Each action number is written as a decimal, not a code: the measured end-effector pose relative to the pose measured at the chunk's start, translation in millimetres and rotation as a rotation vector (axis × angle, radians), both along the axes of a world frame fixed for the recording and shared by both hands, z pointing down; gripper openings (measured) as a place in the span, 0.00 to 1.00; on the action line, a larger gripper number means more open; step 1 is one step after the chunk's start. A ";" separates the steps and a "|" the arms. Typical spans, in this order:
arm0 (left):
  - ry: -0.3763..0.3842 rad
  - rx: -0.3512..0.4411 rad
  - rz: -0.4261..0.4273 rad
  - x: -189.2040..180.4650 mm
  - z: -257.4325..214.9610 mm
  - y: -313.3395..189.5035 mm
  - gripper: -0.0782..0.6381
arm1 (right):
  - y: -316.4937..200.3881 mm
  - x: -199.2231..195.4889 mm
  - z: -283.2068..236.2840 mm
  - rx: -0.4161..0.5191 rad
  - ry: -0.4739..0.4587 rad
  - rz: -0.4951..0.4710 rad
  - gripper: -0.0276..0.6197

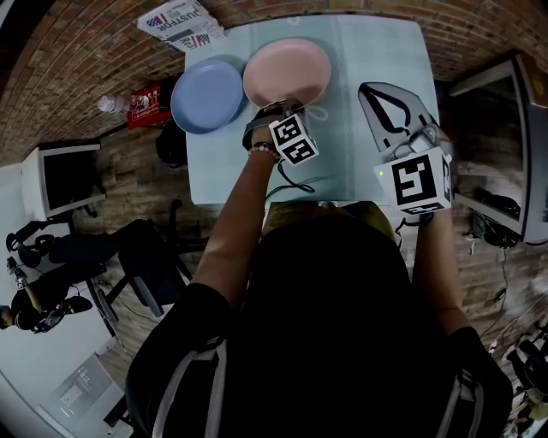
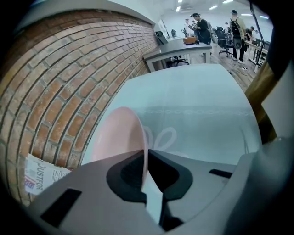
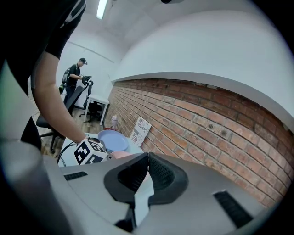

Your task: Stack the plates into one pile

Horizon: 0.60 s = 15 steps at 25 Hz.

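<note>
Overhead look down at a pale desk [image 1: 377, 51] set against a brick wall [image 2: 55, 82]. Toward 12 o'clock on the desk, a pink plate [image 1: 287, 71]. At its 9 o'clock, a blue plate [image 1: 207, 95], rim to rim with the pink one or just under it, hard to tell which, and jutting past the desk's left edge. At the pink plate's 6 o'clock, the left gripper [image 1: 276, 111], clenched on that near rim, with the thin edge pinched between its black pads [image 2: 131, 174]. Behind it, a bare forearm [image 1: 240, 214] reaching in from 6 o'clock. At 3 o'clock of the left gripper, well apart from both plates, the right gripper [image 1: 370, 88] over open desk, jaws pressed together with nothing between them. At 11 o'clock of the blue plate, a folded newspaper [image 1: 181, 24] close to the wall. At 9 o'clock of the blue plate, off the desk, a red box [image 1: 147, 104] and just beyond it a clear bottle [image 1: 111, 103].
</note>
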<state>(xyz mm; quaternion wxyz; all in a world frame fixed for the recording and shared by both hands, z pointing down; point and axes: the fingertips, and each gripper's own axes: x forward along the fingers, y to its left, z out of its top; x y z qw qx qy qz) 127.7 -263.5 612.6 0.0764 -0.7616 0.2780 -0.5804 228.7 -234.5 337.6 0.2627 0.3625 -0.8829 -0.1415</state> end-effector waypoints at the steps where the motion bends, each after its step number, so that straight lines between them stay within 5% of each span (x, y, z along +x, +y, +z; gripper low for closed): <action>1: 0.002 -0.006 0.003 -0.2 -3.4 1.5 0.15 | 0.6 -0.8 -0.9 0.003 -0.003 -0.002 0.10; 7: 0.049 0.031 -0.011 1.4 -37.9 8.0 0.15 | 4.4 -6.7 -2.5 0.011 -0.016 -0.024 0.10; 15: 0.017 0.127 0.014 -5.5 -96.0 20.1 0.15 | 5.4 -18.5 -6.9 0.016 -0.038 -0.054 0.10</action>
